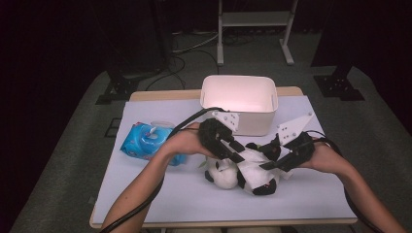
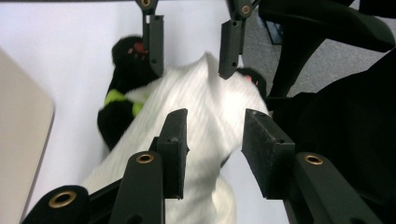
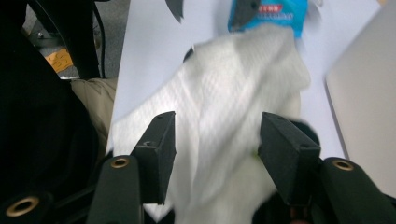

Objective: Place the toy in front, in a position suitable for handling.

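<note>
Draping a white wipe [image 1: 252, 167] over the panda toy [image 1: 228, 175], well inside table edges.

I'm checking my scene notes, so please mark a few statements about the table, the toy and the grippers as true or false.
1. A white wipe lies over the panda plush toy. True.
2. The white bin sits at the table's near edge. False: it stands at the far edge.
3. The blue wet-wipes pack lies left of the panda. True.
4. The left gripper is clamped shut. False: its jaws stand apart over the wipe.
5. The right gripper hangs over the bin. False: it is at the panda.
</note>
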`<state>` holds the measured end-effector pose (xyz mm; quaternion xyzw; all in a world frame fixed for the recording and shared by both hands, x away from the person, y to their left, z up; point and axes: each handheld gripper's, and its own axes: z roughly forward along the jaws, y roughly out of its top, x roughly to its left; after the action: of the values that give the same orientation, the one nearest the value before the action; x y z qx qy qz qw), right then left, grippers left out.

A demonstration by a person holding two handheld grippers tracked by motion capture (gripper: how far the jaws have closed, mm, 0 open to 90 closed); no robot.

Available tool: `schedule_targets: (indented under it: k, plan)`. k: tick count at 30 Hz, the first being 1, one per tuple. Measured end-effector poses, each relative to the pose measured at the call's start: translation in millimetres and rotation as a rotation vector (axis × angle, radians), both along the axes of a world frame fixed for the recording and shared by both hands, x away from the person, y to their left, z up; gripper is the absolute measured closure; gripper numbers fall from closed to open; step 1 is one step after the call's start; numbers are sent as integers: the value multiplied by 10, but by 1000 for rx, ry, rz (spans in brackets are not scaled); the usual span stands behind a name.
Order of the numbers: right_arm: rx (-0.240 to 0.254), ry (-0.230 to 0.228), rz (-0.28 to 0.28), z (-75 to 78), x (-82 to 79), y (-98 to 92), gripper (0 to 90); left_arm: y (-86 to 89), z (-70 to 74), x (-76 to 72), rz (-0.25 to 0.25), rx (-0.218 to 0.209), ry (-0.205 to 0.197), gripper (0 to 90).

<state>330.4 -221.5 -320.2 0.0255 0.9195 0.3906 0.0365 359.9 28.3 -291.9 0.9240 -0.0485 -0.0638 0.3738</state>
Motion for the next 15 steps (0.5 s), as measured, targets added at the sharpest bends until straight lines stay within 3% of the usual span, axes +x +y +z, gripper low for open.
schedule_targets:
  k: [6, 9, 12, 13, 15]
  plan:
    - [-14, -6, 38, -4, 56, 235, 456, 188, -68, 43, 49, 2, -2, 583]
    - [-15, -13, 44, -25, 98, 353, 497, 271, -110, 58, 68, 7, -2, 565]
    - [-24, -15, 34, -42, 106, 383, 591, 354, -150, 70, 85, 4, 5, 561]
    - [-30, -1, 31, -66, 120, 397, 698, 403, -171, 81, 96, 0, 8, 553]
    - [-31, 4, 31, -71, 119, 396, 737, 433, -186, 87, 102, 0, 8, 551]
